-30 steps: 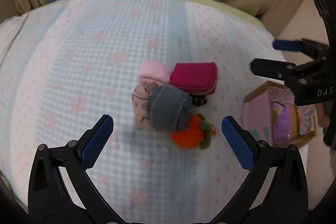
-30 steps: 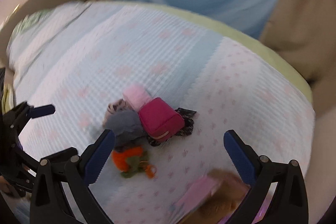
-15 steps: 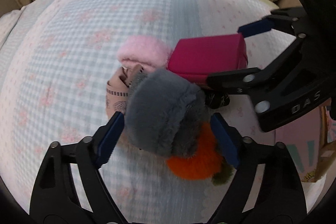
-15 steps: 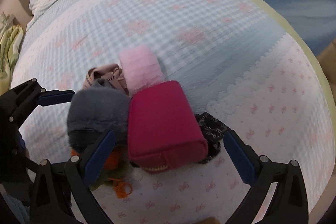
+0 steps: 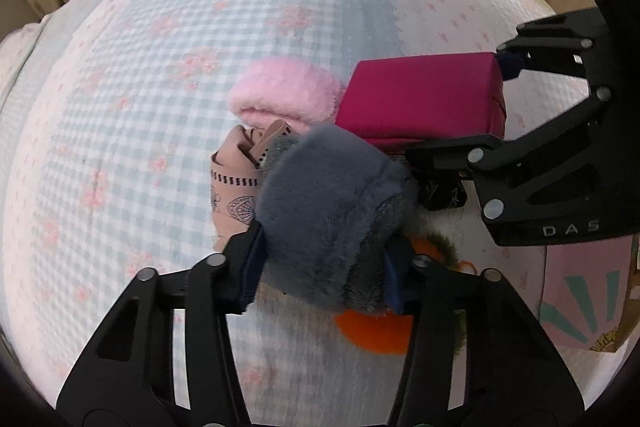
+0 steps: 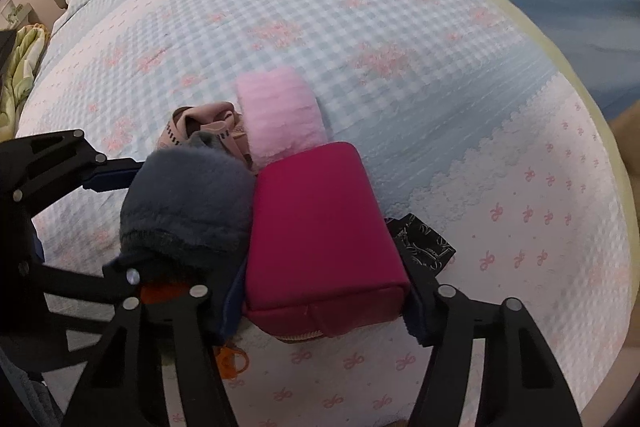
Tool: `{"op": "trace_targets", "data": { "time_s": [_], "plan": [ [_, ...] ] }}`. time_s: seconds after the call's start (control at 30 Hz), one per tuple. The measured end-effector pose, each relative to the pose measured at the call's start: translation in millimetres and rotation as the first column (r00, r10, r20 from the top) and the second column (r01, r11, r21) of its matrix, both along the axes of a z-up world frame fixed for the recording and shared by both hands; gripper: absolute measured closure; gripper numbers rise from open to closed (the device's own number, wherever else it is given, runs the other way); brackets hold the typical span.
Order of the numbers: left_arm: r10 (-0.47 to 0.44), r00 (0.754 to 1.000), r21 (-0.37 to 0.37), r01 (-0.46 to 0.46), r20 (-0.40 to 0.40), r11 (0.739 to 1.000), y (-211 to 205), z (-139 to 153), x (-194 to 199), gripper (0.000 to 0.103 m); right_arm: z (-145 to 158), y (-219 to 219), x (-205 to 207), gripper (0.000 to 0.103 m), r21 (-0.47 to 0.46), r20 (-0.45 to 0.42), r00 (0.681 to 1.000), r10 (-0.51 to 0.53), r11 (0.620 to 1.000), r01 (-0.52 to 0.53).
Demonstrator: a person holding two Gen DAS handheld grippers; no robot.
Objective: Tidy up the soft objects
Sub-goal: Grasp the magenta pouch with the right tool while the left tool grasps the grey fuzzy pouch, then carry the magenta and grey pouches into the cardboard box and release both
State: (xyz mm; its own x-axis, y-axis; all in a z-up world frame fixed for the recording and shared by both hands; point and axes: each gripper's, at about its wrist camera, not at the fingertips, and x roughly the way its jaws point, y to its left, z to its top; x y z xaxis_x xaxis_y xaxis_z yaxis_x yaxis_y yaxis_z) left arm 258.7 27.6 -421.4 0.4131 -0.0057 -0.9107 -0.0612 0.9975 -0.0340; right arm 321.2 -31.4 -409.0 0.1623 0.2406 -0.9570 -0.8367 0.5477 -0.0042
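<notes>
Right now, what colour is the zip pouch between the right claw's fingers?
Magenta, a deep pink-red: the zip pouch shows best in the right wrist view.

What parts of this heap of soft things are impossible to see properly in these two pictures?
- Orange plush toy: left wrist view, mostly under the grey fuzzy roll and left gripper.
- Black patterned cloth: right wrist view, mostly behind the magenta pouch.
- Cardboard box: left wrist view, cut by the edge.

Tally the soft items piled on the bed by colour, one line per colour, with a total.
Grey fluffy rolled sock: 1
Light pink fluffy rolled sock: 1
Magenta fabric zip pouch: 1
Beige patterned cloth bundle: 1
Orange fuzzy plush toy: 1
Black patterned fabric piece: 1
Total: 6
</notes>
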Motion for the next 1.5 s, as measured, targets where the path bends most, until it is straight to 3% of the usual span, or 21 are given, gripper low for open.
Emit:
{"op": "trace_targets", "data": {
  "time_s": [0.4, 0.57, 0.8, 0.97, 1.13, 1.5],
  "plan": [
    [-0.003, 0.997, -0.026, 0.005, 0.076, 1.0, 4.5, 44.3, -19.0, 0.066, 51.6, -11.9, -12.4, 0.046, 0.07, 0.03, 0.989, -0.144, 0.987, 0.142],
    [0.0, 0.992, -0.031, 0.004, 0.129, 1.0, 12.7, 81.6, -34.8, 0.066, 92.2, -17.6, -29.8, 0.046, 0.115, 0.048, 0.973, -0.224, 0.969, 0.217],
    [0.0, 0.978, -0.042, 0.009, 0.206, 0.999, 32.4, 156.1, -66.7, 0.066, 172.6, -28.2, -72.4, 0.047, 0.206, 0.047, 0.921, -0.388, 0.906, 0.371],
    [-0.026, 0.964, -0.053, 0.041, 0.265, 0.998, 52.6, 217.8, -92.9, 0.066, 234.7, -40.6, -116.4, 0.047, 0.276, 0.039, 0.852, -0.523, 0.825, 0.493],
    [-0.093, 0.942, -0.048, 0.114, 0.323, 0.992, 60.7, 270.2, -116.7, 0.066, 285.5, -58.4, -160.1, 0.047, 0.34, 0.019, 0.746, -0.666, 0.706, 0.621],
    [-0.218, 0.903, -0.062, 0.258, 0.37, 0.964, 11.6, 323.2, -142.1, 0.066, 328.9, -133.5, -231.8, 0.047, 0.427, -0.035, 0.512, -0.858, 0.45, 0.784]
  ]
}}
